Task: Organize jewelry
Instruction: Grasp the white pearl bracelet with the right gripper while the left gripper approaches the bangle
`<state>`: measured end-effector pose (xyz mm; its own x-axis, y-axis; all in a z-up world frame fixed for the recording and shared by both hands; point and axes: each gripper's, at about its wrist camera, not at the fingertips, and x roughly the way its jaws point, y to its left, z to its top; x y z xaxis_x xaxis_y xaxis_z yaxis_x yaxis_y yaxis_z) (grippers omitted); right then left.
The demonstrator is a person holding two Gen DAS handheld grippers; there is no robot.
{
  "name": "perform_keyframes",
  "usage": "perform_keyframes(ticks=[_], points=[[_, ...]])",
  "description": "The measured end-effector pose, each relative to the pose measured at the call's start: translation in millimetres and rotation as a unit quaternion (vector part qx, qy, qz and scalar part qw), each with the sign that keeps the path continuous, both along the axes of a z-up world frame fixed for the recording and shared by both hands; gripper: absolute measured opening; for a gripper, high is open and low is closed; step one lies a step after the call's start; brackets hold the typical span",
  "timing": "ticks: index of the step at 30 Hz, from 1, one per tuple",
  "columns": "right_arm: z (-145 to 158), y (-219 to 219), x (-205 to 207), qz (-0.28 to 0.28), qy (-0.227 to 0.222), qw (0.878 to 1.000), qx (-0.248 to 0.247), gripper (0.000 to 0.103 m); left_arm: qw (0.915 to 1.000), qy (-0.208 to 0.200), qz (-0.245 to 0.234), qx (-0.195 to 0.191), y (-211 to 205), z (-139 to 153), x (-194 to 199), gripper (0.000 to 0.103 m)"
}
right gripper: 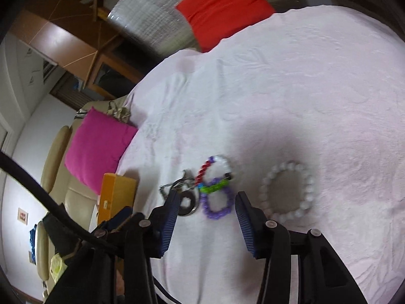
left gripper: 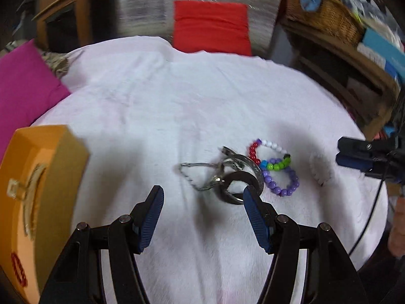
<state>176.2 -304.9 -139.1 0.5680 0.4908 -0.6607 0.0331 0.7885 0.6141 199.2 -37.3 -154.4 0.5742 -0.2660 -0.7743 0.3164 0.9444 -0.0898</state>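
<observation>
Both claws empty & spread, left gripper (left gripper: 202,197) low before the silver metal bangles (left gripper: 238,177), right gripper (right gripper: 205,211) by the purple bead bracelet (right gripper: 217,202), prob. lining up picks for the orange cardboard box (left gripper: 38,190) on the white tablecloth (left gripper: 152,101).

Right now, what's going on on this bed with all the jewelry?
A person holds two grippers over a pile of jewelry on a white cloth. The left gripper and right gripper are both open, holding nothing. The purple bead bracelet, metal bangles and white bead bracelet lie loose; an orange box waits alongside.
</observation>
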Motion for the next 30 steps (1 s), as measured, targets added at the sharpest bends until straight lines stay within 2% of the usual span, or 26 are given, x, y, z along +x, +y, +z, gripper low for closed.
perform_keyframes(ticks=[3,5,13,16,19,22,25,30], points=[[-7,-12,0,-0.012,0.007,1.0,-0.003,0.05,0.9999,0.006,-0.009,0.011,-15,-8,12,0.066],[-10,-19,-1,-0.02,0.007,1.0,-0.014,0.05,0.9998,0.017,-0.011,0.001,-18,-13,21,0.066],[-20,-39,-4,-0.041,0.017,0.999,-0.008,0.05,0.9993,0.035,0.01,0.001,-28,-26,52,0.066],[-17,-36,-2,-0.036,0.012,0.999,-0.011,0.05,0.9992,0.031,0.006,0.023,-34,-29,50,0.066],[-18,-32,-1,-0.022,0.015,1.0,-0.013,0.05,0.9994,0.026,-0.004,0.024,-37,-25,43,0.066],[-18,-42,-3,-0.039,0.02,0.999,-0.024,0.05,0.9986,0.006,-0.025,0.047,-44,-20,29,0.066],[-23,-54,-5,-0.061,0.031,0.997,-0.03,0.05,0.9975,-0.004,-0.042,0.056,-46,-19,20,0.076],[-37,-50,4,-0.081,0.058,0.991,-0.09,0.05,0.9967,0.019,-0.046,0.065,-40,-27,18,0.077]])
